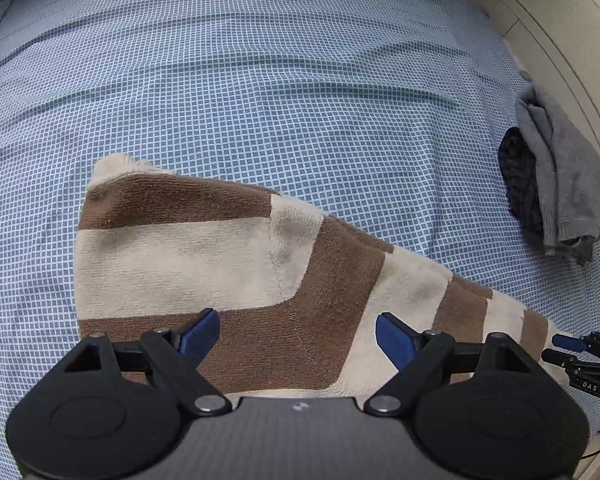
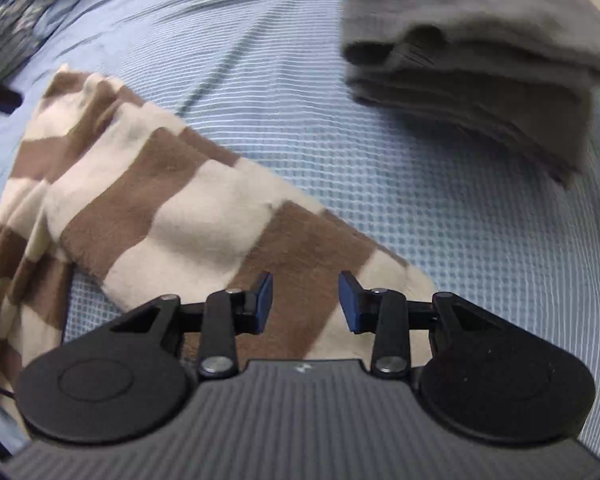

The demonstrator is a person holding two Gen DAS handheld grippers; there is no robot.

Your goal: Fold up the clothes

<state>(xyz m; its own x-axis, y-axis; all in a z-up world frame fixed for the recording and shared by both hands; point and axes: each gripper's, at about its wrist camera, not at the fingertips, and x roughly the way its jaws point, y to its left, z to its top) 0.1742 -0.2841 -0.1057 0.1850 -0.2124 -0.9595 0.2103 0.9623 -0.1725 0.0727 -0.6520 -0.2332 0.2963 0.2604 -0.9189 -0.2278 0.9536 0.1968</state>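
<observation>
A brown and cream striped sweater (image 1: 220,248) lies partly folded on the bed, one sleeve stretching out to the right. My left gripper (image 1: 298,336) hangs over its lower brown stripe, jaws wide open and nothing between them. The right gripper (image 1: 560,349) shows small at the right edge, by the sleeve's end. In the right wrist view the sweater (image 2: 180,208) runs diagonally, and my right gripper (image 2: 305,304) hovers over the sleeve's end. Its blue pads (image 2: 265,304) stand apart and grip nothing, so it is open.
A blue checked bedsheet (image 1: 260,80) covers the bed. Folded grey clothes (image 1: 560,176) with a dark garment (image 1: 518,176) lie at the right, also blurred as the grey stack (image 2: 480,60). A beige wall (image 1: 540,8) borders the bed. A patterned pillow (image 2: 16,12) sits far left.
</observation>
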